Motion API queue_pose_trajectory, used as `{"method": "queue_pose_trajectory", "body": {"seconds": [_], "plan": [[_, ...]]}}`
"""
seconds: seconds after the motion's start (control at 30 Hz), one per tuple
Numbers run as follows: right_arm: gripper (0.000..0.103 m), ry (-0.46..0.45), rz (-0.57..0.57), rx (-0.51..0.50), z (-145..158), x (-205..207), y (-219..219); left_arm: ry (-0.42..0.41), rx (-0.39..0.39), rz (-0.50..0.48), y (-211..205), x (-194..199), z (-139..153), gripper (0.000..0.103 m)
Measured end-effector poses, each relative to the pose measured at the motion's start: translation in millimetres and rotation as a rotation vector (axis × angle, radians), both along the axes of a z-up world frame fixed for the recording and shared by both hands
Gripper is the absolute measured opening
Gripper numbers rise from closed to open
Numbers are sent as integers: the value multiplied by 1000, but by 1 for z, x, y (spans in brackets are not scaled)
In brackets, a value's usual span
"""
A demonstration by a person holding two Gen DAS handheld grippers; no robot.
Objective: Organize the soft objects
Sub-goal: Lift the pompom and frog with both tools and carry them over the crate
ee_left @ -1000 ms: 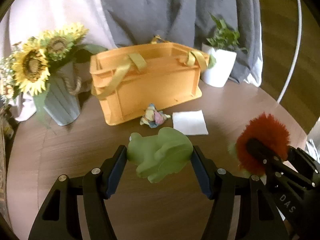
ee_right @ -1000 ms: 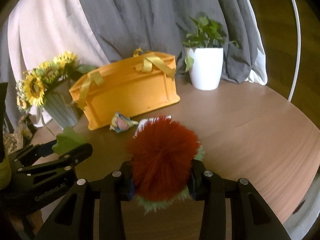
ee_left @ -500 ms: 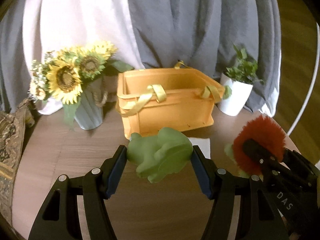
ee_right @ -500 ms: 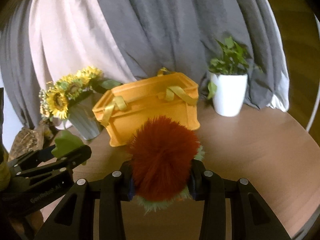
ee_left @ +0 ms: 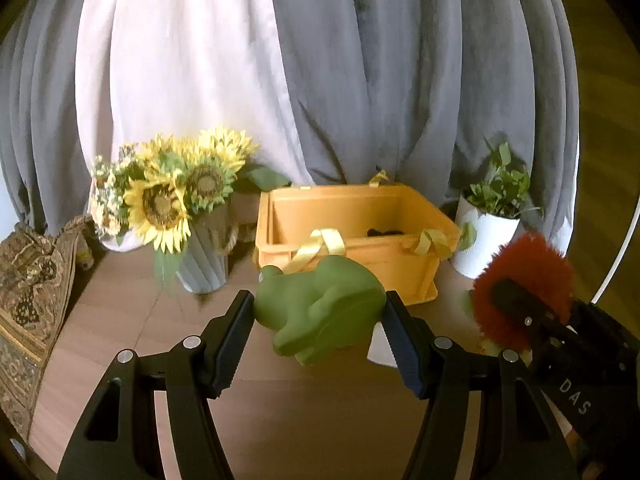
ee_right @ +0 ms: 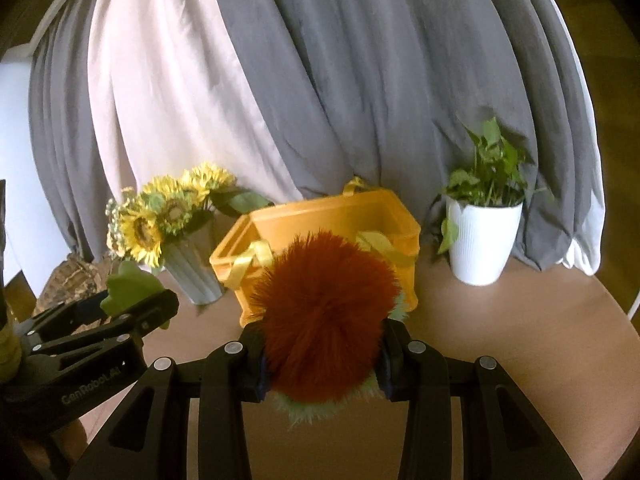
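My left gripper is shut on a green soft frog toy, held above the table in front of the orange crate. My right gripper is shut on a fluffy red pompom toy with green fringe, to the right of the left one. The pompom also shows in the left wrist view. The frog shows in the right wrist view. The crate is open, with yellow ribbon handles and something dark on its floor.
A vase of sunflowers stands left of the crate. A white potted plant stands to its right. A white napkin lies on the round wooden table. Patterned fabric lies at far left. Grey curtains hang behind.
Both grippers have risen with their toys and tilted up. The crate's inside now shows. The small multicoloured toy in front of the crate has gone out of view.
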State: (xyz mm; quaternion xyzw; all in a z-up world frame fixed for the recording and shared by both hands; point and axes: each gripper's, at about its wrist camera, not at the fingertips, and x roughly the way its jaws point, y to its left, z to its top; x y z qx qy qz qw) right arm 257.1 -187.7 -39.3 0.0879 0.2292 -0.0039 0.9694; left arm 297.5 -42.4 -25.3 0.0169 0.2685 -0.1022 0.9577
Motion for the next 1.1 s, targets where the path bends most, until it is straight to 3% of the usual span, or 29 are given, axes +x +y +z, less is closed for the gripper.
{"method": "queue_pose_trajectory", "body": {"seconds": [0.5,1.1], "plan": [[41,-129,-11,1,35,25,-10,-126,-2,-5,-8,29,36,64],[41,-203,27,-5,57,81,-20,-190,-12,-18,-22,88,60,64]]}}
